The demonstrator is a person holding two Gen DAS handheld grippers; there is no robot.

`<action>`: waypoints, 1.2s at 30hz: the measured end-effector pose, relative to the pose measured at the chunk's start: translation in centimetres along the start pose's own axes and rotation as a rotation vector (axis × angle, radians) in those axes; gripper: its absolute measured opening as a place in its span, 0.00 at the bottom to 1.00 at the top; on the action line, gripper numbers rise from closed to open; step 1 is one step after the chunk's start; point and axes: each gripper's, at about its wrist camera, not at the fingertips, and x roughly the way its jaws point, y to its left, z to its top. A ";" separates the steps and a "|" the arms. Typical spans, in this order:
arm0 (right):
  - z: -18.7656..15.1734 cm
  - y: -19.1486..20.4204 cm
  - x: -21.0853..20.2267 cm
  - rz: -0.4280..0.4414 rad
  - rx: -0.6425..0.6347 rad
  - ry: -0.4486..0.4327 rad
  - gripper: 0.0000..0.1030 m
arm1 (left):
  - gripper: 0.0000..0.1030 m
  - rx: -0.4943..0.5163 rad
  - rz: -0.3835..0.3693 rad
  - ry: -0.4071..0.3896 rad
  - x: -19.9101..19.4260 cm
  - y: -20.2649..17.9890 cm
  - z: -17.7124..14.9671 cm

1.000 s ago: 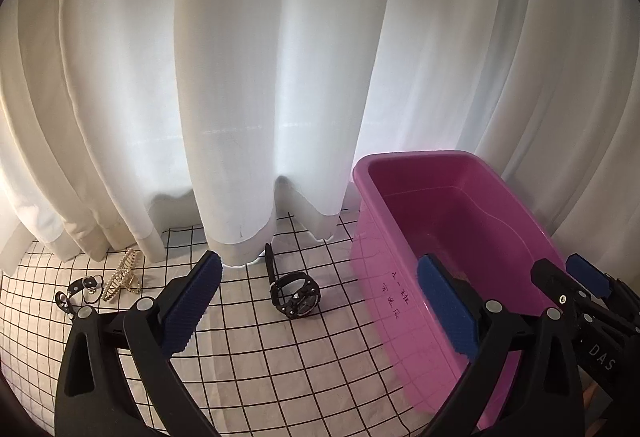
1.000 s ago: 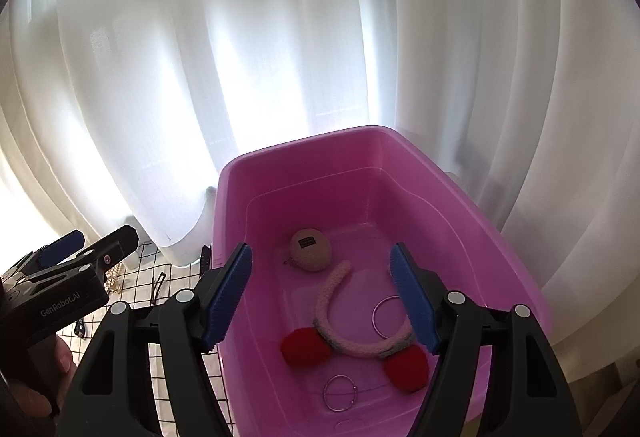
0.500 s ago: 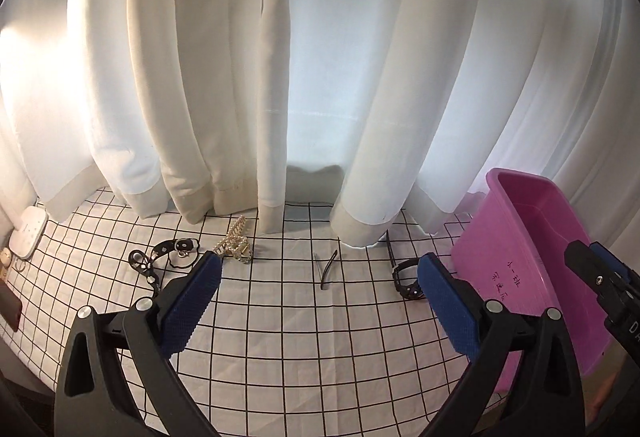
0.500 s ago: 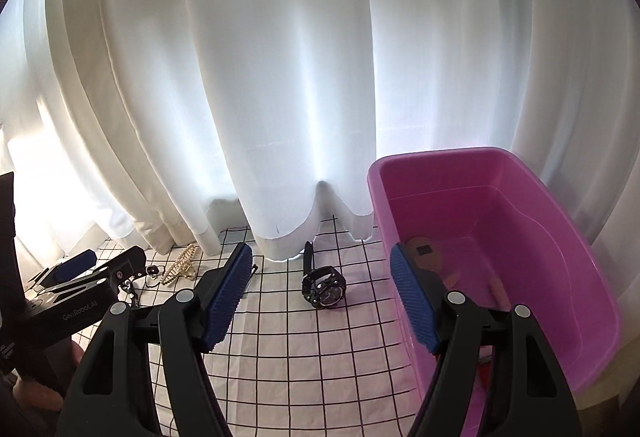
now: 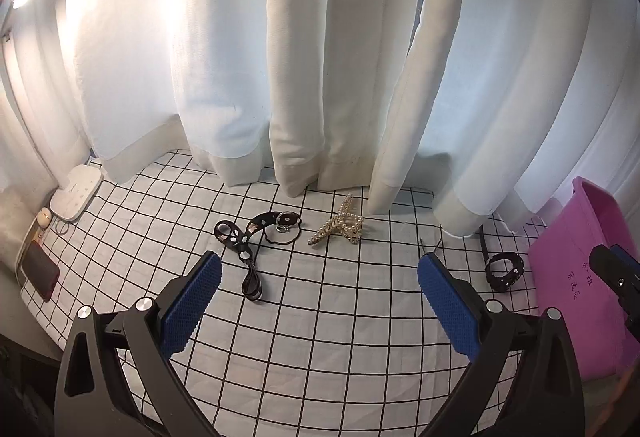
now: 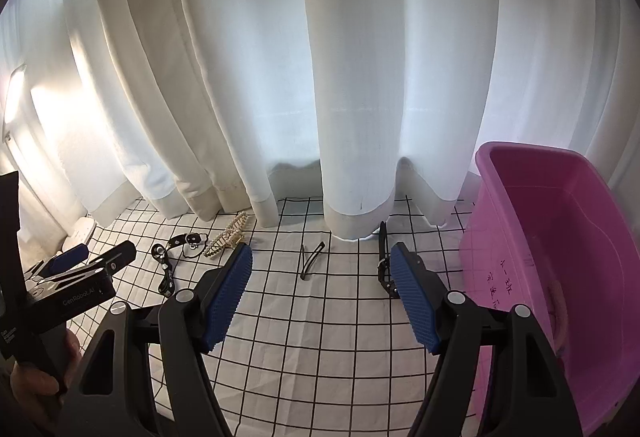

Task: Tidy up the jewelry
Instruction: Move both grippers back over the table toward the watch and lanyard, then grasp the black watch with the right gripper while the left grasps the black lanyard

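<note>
On the checked cloth lie a black flowered hair band (image 5: 244, 241), a pearl hair claw (image 5: 339, 226), a thin black hair clip (image 6: 311, 259) and a black watch (image 5: 503, 270). The pink tub (image 6: 560, 257) stands at the right. My left gripper (image 5: 316, 301) is open and empty above the cloth, in front of the band and claw. My right gripper (image 6: 320, 297) is open and empty, with the clip ahead between its fingers and the watch (image 6: 385, 269) partly behind its right finger. The left gripper also shows in the right wrist view (image 6: 76, 265).
White curtains (image 5: 320, 57) hang onto the back of the cloth. A white remote-like device (image 5: 76, 193), a small earbud case (image 5: 44, 216) and a dark phone (image 5: 38, 270) lie at the far left edge. The tub wall bears handwriting (image 6: 502, 287).
Both grippers have swung left, away from the pink tub. The tub has slid to the right edge of both views, and the band, claw and clip have come to the middle.
</note>
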 end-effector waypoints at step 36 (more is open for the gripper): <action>-5.8 -7.5 17.9 -0.192 0.292 0.270 0.66 | 0.94 -0.044 0.129 0.179 18.1 9.5 -2.3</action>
